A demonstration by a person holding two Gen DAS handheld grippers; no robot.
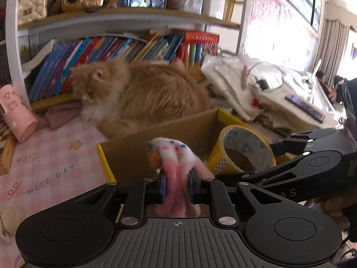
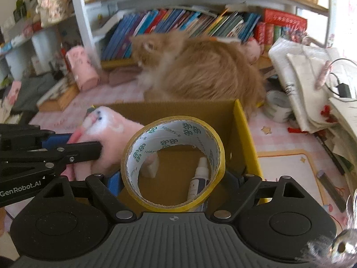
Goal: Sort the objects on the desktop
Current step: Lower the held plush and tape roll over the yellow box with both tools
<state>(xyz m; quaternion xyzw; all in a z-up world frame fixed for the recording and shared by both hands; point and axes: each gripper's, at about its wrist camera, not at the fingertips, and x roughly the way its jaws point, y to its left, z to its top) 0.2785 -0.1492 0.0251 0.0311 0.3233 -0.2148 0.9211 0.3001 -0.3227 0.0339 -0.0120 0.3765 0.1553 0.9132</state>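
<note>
My left gripper (image 1: pixel 177 187) is shut on a fluffy pink and white sock (image 1: pixel 176 156), which hangs over the near left part of an open cardboard box (image 1: pixel 156 138) with yellow edges. My right gripper (image 2: pixel 173 181) is shut on a wide roll of yellow tape (image 2: pixel 156 134), its jaws spread across the ring, held above the box (image 2: pixel 245 134). In the left wrist view the tape roll (image 1: pixel 243 149) sits just right of the sock. Inside the box lie a small white bottle (image 2: pixel 198 178) and a white block (image 2: pixel 151 165). The left gripper (image 2: pixel 89 144) and the sock (image 2: pixel 111 138) also appear in the right wrist view.
An orange cat (image 1: pixel 142 89) lies right behind the box, against a shelf of books (image 1: pixel 111 53). A pink cup (image 1: pixel 17 116) lies on its side at the left. A heap of bags and papers (image 1: pixel 256 89) with a remote (image 1: pixel 305 108) fills the right. Another tape roll (image 2: pixel 276 107) stands beside the box.
</note>
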